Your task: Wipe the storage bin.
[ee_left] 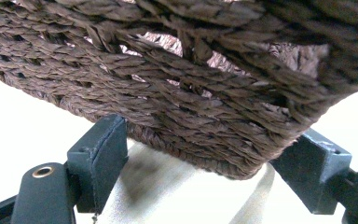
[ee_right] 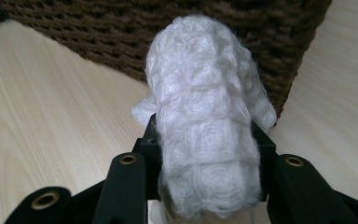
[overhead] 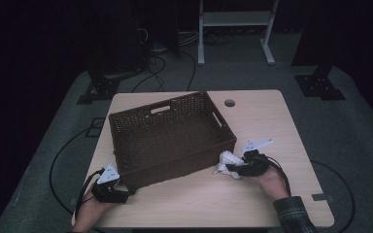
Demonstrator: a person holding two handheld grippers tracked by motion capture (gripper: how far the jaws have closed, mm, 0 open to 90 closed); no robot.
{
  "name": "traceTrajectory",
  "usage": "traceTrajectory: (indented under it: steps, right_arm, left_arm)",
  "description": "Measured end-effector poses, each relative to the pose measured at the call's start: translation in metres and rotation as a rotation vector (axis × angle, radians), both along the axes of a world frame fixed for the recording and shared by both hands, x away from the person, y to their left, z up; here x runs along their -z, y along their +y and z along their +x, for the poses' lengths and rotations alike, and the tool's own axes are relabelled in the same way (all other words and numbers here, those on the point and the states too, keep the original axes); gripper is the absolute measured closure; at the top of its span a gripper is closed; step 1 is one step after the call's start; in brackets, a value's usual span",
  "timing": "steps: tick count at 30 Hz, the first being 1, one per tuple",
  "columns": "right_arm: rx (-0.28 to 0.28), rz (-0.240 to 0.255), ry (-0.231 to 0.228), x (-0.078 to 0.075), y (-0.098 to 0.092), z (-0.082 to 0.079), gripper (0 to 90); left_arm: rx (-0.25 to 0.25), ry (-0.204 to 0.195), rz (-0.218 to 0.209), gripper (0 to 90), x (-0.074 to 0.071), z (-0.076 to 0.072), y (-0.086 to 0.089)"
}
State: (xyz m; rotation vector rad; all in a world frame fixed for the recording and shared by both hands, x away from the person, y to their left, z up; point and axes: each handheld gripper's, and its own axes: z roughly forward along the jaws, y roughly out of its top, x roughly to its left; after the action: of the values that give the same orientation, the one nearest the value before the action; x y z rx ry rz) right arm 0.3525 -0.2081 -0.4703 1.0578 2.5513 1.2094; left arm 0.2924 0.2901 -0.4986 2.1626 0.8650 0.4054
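Dark room, grey floor [overhead: 359, 126], white rack [overhead: 235, 19].

Basket [overhead: 170, 138] mid-table [overhead: 272, 121]; cloth [overhead: 227, 162] off its right near corner; left tongs [overhead: 126, 191] at left near corner

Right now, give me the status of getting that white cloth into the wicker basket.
Done: the right tongs are clamped on the fluffy white knitted cloth, picked up beside the dark brown woven wicker basket. In hand: the left tongs straddle the basket's near corner, jaws wide, apparently steadying it. Left: the basket looks empty; the cloth is outside its right wall, not yet dropped in.
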Motion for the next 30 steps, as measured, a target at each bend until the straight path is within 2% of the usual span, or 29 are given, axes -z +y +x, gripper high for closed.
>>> traceTrajectory:
  steps: [3, 13, 21, 30]
  right_arm:
    - [-0.005, -0.01, 0.014, 0.005, 0.001, 0.002, 60.7]
    - [-0.002, -0.01, 0.013, 0.003, 0.002, 0.0, 60.7]
    - [-0.008, 0.002, -0.023, -0.007, 0.002, -0.003, 60.8]
    - [-0.01, 0.039, -0.083, -0.027, 0.003, -0.009, 60.8]
  left_arm:
    - [0.0, 0.0, 0.0, 20.5, 0.0, 0.0, 0.0]
    - [0.003, -0.001, -0.002, 20.6, 0.0, 0.0, 0.0]
    - [0.004, 0.0, 0.001, 20.5, 0.0, 0.0, 0.0]
    - [0.004, 0.0, 0.001, 20.5, 0.0, 0.0, 0.0]
